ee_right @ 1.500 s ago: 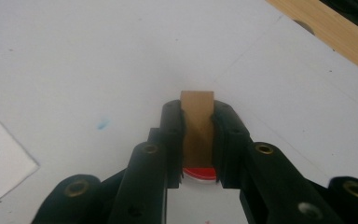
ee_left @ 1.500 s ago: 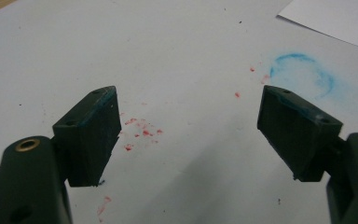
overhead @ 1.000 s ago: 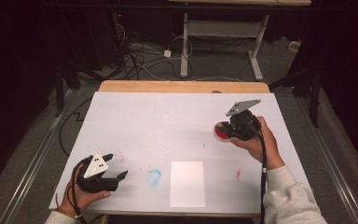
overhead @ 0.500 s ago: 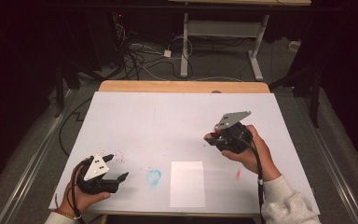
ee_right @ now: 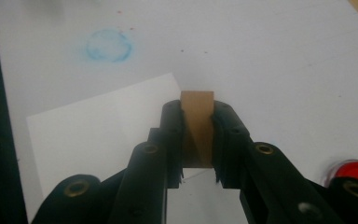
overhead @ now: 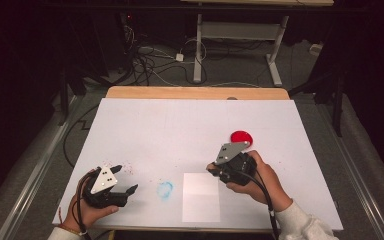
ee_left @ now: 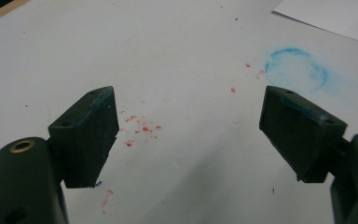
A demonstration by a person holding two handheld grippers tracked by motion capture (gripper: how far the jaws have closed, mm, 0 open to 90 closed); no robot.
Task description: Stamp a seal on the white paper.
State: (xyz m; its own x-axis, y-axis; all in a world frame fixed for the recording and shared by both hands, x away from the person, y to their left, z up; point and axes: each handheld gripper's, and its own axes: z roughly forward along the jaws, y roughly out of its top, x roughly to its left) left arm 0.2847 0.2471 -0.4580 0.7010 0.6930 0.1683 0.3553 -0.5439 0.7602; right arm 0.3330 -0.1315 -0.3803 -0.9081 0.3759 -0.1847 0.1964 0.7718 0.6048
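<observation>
Looking at the little brown block, I'd guess it's a wooden stamp, seeing the red ink pad farther up the table: small, stiff, light, nothing fragile about it. It's pinched between the jaws of the right gripper, held by its two flat sides, which seems the sensible place since the pads sit flush there and the bottom face stays free. It hangs just over the near right corner of the white paper sheet, which lies flat on the white table cover. That sheet is thin and loose, so I reckon it could slide under a sideways push.

A blue smudge ring sits just left of the paper. Off at the near left corner, the left gripper hovers with jaws wide apart, nothing in them, red specks below.
</observation>
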